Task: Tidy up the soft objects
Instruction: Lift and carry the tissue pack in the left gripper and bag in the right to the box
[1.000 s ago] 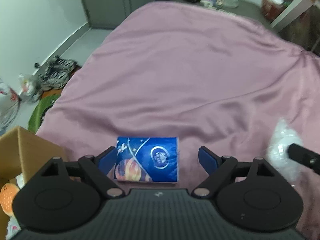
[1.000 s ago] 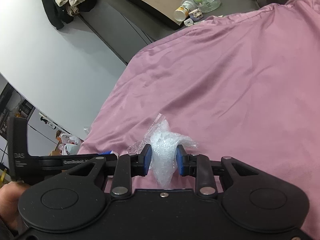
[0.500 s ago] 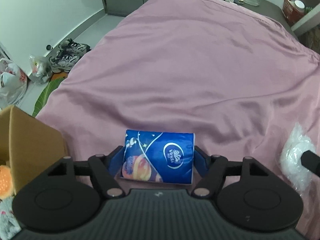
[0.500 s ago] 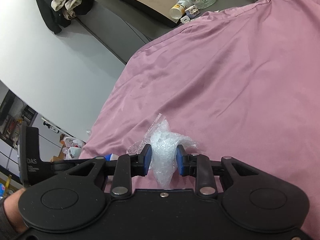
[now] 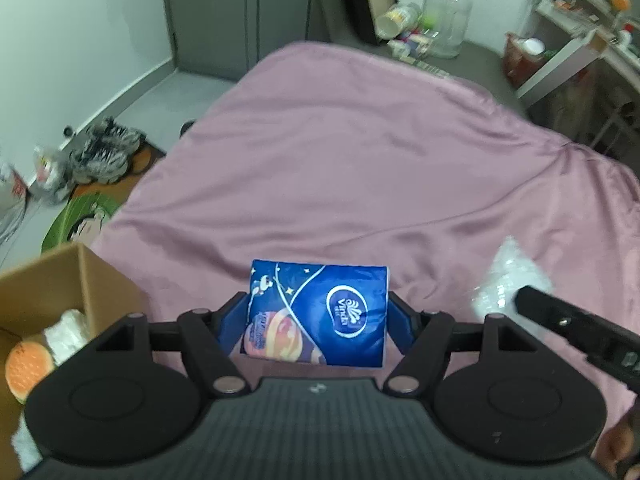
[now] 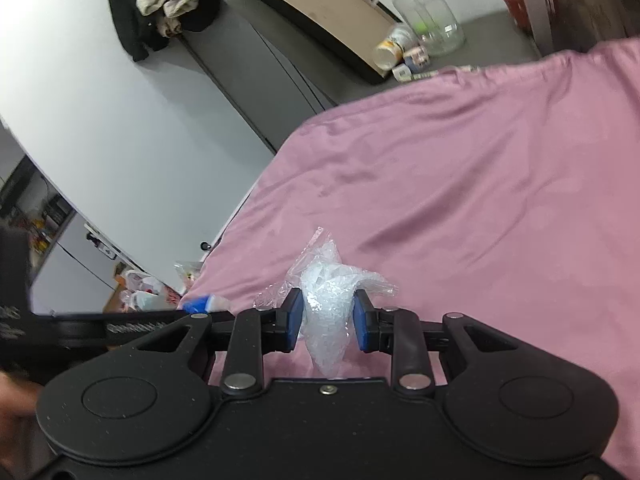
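Observation:
My left gripper (image 5: 318, 316) is shut on a blue tissue pack (image 5: 320, 316) with a white logo and holds it above the pink bedspread (image 5: 360, 168). My right gripper (image 6: 326, 320) is shut on a clear bubble-wrap bag (image 6: 326, 300), lifted over the bedspread (image 6: 480, 200). The bag (image 5: 508, 276) and the right gripper also show at the right of the left wrist view. An open cardboard box (image 5: 60, 280) at the lower left holds an orange plush toy (image 5: 26, 364) and a white soft item (image 5: 66, 328).
Shoes (image 5: 100, 152) and a green mat (image 5: 80, 220) lie on the floor left of the bed. A glass jar (image 5: 446, 20) and clutter stand on the floor beyond the bed. A shelf (image 5: 580, 40) is at the far right.
My left gripper closed on the tissue pack and lifted it off the bedspread. My right gripper kept hold of the bubble-wrap bag and rose with it. The cardboard box has come further into view.

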Demonstrator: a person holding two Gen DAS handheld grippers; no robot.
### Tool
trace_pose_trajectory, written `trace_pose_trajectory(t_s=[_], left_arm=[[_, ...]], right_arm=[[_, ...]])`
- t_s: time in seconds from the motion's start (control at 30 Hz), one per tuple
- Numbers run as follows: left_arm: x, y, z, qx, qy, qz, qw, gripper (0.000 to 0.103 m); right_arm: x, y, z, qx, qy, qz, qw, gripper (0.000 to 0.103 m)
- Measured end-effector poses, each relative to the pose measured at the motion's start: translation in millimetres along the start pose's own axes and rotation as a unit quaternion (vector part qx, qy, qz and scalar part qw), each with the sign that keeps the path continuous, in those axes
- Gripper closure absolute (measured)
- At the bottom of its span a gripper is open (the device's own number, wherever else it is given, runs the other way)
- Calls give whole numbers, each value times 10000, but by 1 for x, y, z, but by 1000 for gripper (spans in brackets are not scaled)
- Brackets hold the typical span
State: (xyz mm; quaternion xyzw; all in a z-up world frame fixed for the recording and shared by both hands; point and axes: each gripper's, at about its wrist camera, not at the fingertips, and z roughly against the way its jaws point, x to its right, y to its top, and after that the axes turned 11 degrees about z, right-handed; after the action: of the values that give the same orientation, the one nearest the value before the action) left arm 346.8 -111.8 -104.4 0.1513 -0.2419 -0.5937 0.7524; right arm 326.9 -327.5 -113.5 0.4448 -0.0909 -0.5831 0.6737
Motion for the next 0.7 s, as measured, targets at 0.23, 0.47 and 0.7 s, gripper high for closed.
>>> trace_pose_trajectory(t_s=[0.23,0.47,0.7], left_arm=[[-11,9,46,498,-291,-53,9983,33],[-35,6,82,731,-425,47,9964,33],[-62,3,113,963,-551,167,9937,33]], right_arm=[[-28,0,19,134,-103,70,9998,76],[-60,3,34,454,-123,201,9987,76],[-91,7,41,608,-172,393,9972,76]])
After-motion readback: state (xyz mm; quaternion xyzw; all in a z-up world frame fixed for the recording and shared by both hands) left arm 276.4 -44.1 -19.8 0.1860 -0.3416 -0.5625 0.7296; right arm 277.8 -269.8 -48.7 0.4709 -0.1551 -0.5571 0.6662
